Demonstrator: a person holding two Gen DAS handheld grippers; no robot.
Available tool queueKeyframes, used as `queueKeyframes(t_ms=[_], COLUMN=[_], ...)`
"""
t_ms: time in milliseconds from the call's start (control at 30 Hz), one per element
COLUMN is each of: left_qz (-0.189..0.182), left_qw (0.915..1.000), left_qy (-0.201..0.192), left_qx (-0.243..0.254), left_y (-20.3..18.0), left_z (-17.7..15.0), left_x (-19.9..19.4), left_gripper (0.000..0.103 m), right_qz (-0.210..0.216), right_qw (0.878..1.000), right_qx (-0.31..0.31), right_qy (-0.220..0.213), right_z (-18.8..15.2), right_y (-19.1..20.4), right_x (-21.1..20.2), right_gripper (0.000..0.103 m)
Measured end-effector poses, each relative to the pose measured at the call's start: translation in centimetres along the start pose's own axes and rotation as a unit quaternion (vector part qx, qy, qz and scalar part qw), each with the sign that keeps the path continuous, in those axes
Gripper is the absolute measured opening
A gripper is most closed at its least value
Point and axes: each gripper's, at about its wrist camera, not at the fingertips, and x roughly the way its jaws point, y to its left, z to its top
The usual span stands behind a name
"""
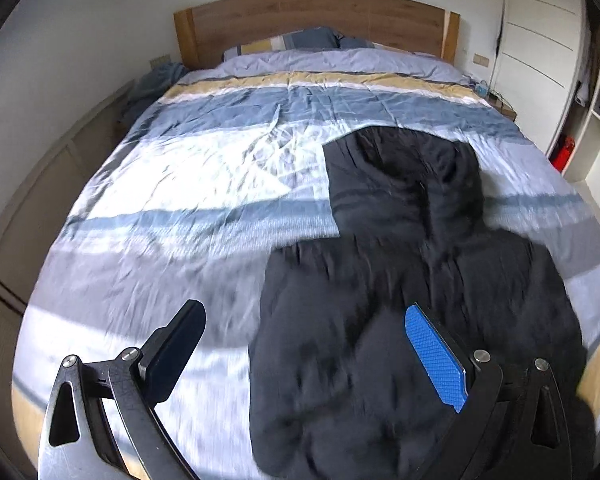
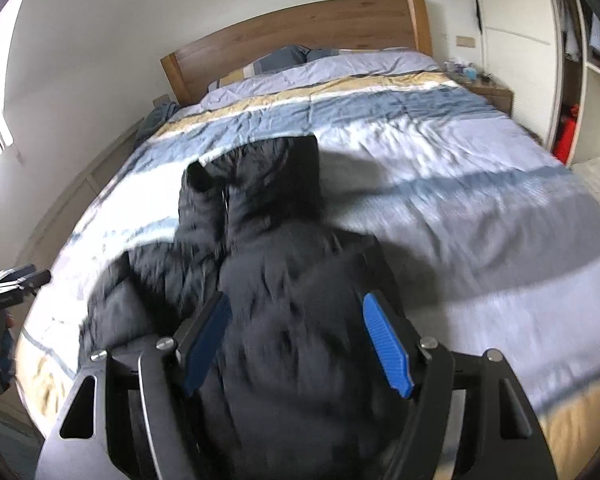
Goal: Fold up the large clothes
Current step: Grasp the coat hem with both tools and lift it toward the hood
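1. Left wrist view: black puffy jacket (image 1: 404,280) lies crumpled on the striped bed (image 1: 188,184), lower right; left hand-held gripper (image 1: 304,344) is released, jaws wide apart.
2. Right wrist view: jacket (image 2: 268,248) looks bunched and quilted; right hand-held gripper (image 2: 296,344) gapes over it, gripping nothing.

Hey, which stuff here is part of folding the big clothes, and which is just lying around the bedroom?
For the job:
- puffy black padded jacket lying on the striped blue, white and yellow duvet
- left tongs, open
- right tongs, open

Just lying about:
- striped pillows by the wooden headboard
- wooden nightstand with small items
- red object in the wardrobe
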Motion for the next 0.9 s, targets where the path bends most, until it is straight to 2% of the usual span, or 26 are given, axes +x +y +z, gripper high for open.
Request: queueKeyframes(t_ms=[267, 400, 667, 900], left_qz=[-0.057, -0.077, -0.088, -0.115], left_qw=[0.9959, 0.9912, 0.9876, 0.9823], left_qy=[0.028, 0.023, 0.023, 0.031], left_qx=[-0.064, -0.105, -0.128, -0.144], left_y=[2.3, 2.4, 0.4, -0.9], left_z=[9.7, 12.9, 15.2, 15.4], left_x=[10.9, 15.8, 24.7, 29.2], left_gripper=[0.097, 0.097, 0.097, 0.097], right_qz=[0.017, 0.033, 0.042, 0.05], right_qw=[0.999, 0.998, 0.998, 0.997], right_qx=[0.022, 0.047, 0.05, 0.053], right_qy=[0.016, 0.016, 0.018, 0.035], right_z=[9.9, 13.1, 16.0, 16.4], right_y=[-0.9, -1.4, -1.7, -2.3], right_x=[12.4, 18.3, 27.0, 31.6], right_gripper=[0.068, 0.068, 0.068, 0.069])
